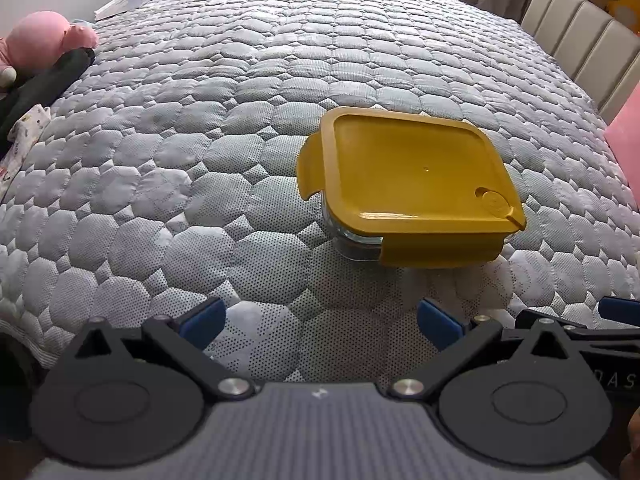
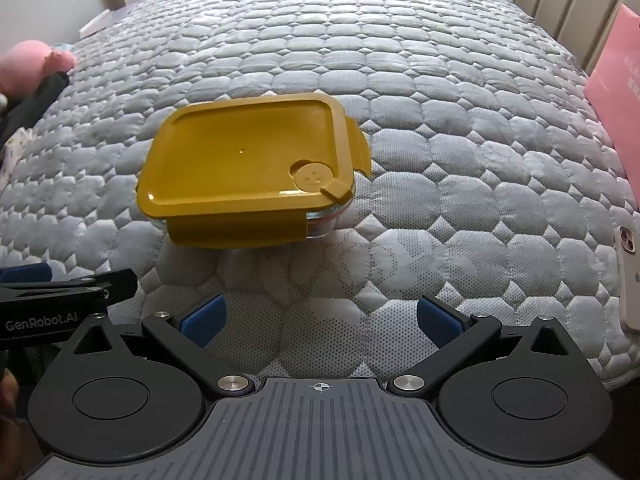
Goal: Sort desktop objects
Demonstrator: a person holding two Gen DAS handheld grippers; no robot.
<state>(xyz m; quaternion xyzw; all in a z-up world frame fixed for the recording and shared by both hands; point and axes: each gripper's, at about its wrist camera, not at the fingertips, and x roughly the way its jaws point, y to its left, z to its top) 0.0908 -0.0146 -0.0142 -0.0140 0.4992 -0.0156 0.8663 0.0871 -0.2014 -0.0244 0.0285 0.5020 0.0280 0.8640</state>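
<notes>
A glass food box with a mustard-yellow snap lid sits closed on the grey quilted bed cover. In the left wrist view it lies ahead and to the right of my left gripper, which is open and empty over the quilt. In the right wrist view the box lies ahead and to the left of my right gripper, also open and empty. Both grippers are short of the box and do not touch it. The left gripper's side shows at the right wrist view's left edge.
A pink plush toy and dark clothing lie at the bed's left edge. A pink box and a white phone lie at the right edge. A beige padded headboard stands at the far right.
</notes>
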